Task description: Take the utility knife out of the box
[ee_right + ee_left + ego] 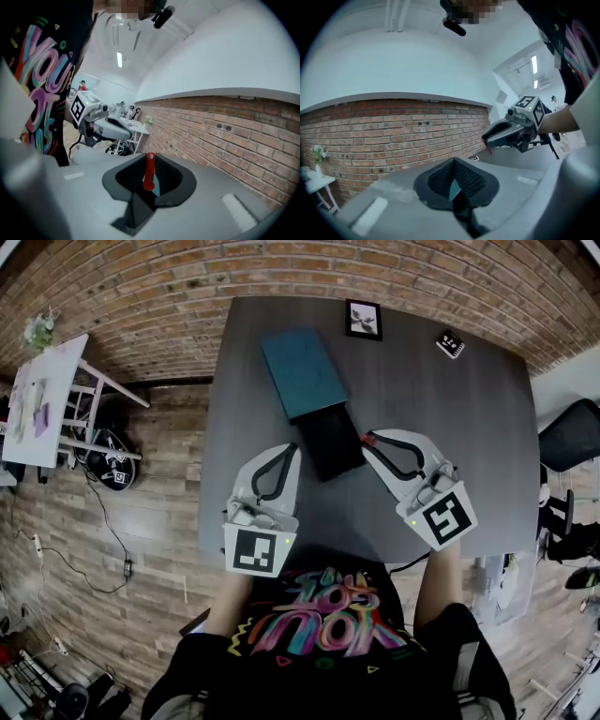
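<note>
Right gripper [151, 187] clamped on the slim red utility knife [149, 169] — probably light, stiff, slick; best held mid-handle. Left gripper [455, 190] closed, empty.

Tucked away between the jaws of the right gripper [371, 441]: the lower end of the utility knife [149, 165]. From the head view, just a tiny red bit of it, too small to tell a blade. Too dark to see inside the black box [330, 442]. Too small to make out: the little framed picture [363, 319] and the marker card [451, 343]. Cut off by the edges: a white table [42, 395] and a black chair [574, 432].
</note>
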{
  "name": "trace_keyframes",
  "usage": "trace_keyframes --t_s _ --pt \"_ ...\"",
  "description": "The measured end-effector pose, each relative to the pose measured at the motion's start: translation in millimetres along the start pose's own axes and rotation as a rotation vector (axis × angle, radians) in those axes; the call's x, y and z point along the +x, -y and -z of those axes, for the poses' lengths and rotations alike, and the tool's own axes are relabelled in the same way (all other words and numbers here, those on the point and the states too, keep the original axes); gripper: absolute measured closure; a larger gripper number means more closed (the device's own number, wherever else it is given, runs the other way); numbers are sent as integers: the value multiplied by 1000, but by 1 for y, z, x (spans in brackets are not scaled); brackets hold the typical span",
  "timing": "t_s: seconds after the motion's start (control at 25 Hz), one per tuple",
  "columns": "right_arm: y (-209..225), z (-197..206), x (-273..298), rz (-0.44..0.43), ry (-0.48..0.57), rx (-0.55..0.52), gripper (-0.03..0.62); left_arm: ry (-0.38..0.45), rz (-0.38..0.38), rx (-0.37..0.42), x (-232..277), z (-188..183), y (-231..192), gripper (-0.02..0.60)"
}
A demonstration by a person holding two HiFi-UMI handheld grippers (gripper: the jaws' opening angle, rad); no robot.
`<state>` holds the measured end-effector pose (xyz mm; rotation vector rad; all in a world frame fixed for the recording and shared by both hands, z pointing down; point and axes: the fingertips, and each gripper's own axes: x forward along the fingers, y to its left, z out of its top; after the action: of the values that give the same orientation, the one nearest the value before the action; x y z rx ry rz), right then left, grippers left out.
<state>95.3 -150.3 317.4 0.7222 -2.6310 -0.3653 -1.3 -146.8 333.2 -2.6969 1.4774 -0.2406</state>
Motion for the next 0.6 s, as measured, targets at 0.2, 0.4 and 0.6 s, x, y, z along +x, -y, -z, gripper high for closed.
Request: trace_keyframes --t_s 0.2,0.4,0.6 --pt "5 -9 -25 113 138 157 534 -16 -11 -21 -1 3 -5 581" --pt "11 -10 -51 202 255 257 534 -14 -16 -65 -3 5 -8 581" --pt "10 -8 -65 256 303 316 534 -19 -22 -91 -6 7 -12 581"
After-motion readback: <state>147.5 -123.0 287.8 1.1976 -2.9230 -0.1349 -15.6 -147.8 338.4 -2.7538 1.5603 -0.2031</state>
